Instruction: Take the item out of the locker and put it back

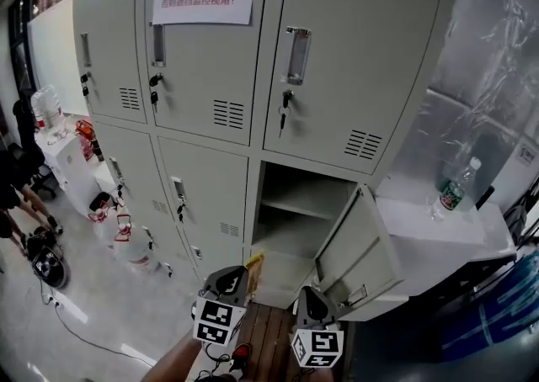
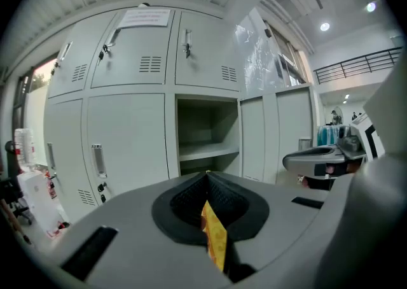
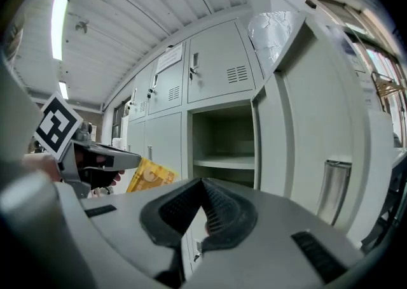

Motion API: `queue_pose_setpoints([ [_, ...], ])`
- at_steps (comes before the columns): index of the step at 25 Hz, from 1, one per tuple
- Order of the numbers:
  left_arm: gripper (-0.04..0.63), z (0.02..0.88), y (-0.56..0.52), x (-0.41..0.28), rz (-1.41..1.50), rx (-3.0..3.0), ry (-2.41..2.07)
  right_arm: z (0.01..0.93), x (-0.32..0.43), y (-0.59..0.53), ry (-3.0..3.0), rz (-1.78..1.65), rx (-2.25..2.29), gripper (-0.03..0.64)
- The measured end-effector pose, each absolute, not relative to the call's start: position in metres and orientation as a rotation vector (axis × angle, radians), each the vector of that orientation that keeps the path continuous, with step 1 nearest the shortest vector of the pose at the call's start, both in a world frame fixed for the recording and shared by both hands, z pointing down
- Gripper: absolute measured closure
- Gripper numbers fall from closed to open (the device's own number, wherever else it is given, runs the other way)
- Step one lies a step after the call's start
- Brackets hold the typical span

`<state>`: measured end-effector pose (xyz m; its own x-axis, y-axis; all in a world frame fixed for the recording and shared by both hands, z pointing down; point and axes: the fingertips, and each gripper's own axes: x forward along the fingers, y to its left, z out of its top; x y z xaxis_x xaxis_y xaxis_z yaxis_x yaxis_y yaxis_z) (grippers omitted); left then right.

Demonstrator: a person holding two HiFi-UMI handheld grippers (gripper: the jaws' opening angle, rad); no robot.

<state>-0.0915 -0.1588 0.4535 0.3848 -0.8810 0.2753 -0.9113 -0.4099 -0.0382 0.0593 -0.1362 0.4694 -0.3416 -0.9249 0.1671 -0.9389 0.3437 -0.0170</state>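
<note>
A: What has the left gripper got?

B: A yellow packet. The jaws are clamped on its thin edge, and it hangs out in front of the locker, not inside it.

A: And the compartment?

B: The open compartment is in the lower row, just past the packet, with a shelf across its middle.

A: The right gripper?

B: It is just beside the left one, its jaws pressed together at the tips and holding nothing. The door stands swung out to the right of the opening. Further right, a bottle stands upright on a white ledge, well apart from both grippers.
</note>
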Motion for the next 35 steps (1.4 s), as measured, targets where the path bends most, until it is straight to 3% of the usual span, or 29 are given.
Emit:
queue_pose_setpoints([
  [18, 0.574, 0.447, -0.044, -0.087, 0.374, 2.525, -1.635, 0.463, 0.072, -0.049, -2.493, 0.142, 1.714, 0.600],
  [35, 0.574, 0.453, -0.034, -0.088, 0.359, 2.513, -1.648, 0.468, 0.072, -0.040, -2.495, 0.158, 1.714, 0.600],
])
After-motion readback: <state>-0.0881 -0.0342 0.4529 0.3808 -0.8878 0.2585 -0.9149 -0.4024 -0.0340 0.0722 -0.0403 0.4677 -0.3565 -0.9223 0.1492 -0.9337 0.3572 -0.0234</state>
